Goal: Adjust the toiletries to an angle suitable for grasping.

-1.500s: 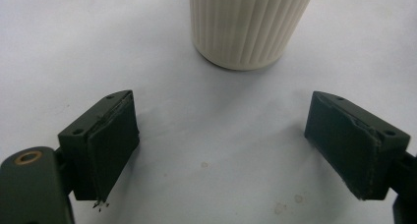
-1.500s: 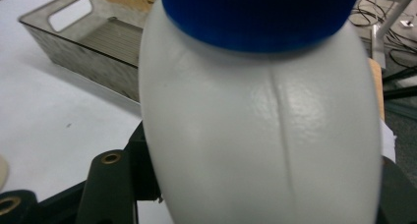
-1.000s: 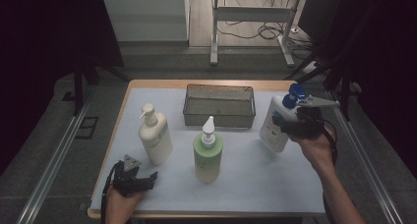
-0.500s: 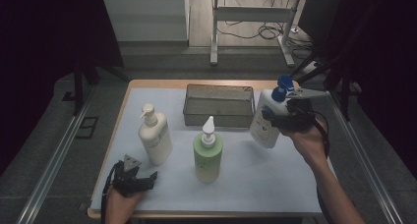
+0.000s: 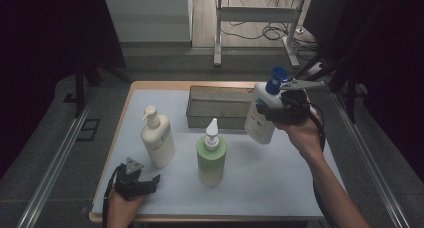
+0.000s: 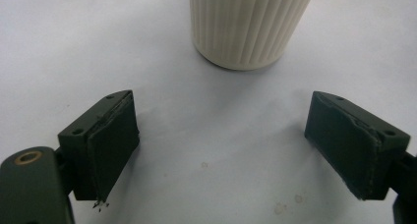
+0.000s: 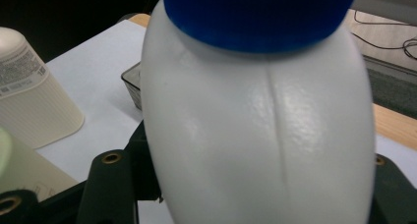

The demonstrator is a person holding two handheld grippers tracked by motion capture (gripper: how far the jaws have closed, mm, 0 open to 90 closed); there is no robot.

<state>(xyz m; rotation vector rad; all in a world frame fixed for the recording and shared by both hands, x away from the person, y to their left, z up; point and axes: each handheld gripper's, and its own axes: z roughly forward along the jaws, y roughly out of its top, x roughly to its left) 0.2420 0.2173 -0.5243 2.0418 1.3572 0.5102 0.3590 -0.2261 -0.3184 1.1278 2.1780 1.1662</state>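
Item: white bottle [image 5: 260,119] with blue cap, upper right; our right gripper [image 5: 274,112] pinches it between its fingers, tilted, off the desk [image 5: 280,183]. Our left gripper [image 5: 150,184], lower left: fingers spread, nothing between.

- A table [image 5: 320,188] with a wooden edge carries a pale white mat that covers nearly its whole top.
- A cream pump bottle [image 5: 157,138] stands upright on the mat, just ahead of the left gripper [image 5: 142,184], whose open jaws rest low at the near edge.
- A green pump bottle [image 5: 211,158] stands upright to that gripper's right, a little farther in.
- A dark mesh basket [image 5: 220,108] sits at the far side of the mat, beside the right gripper [image 5: 280,110] and lower than it.
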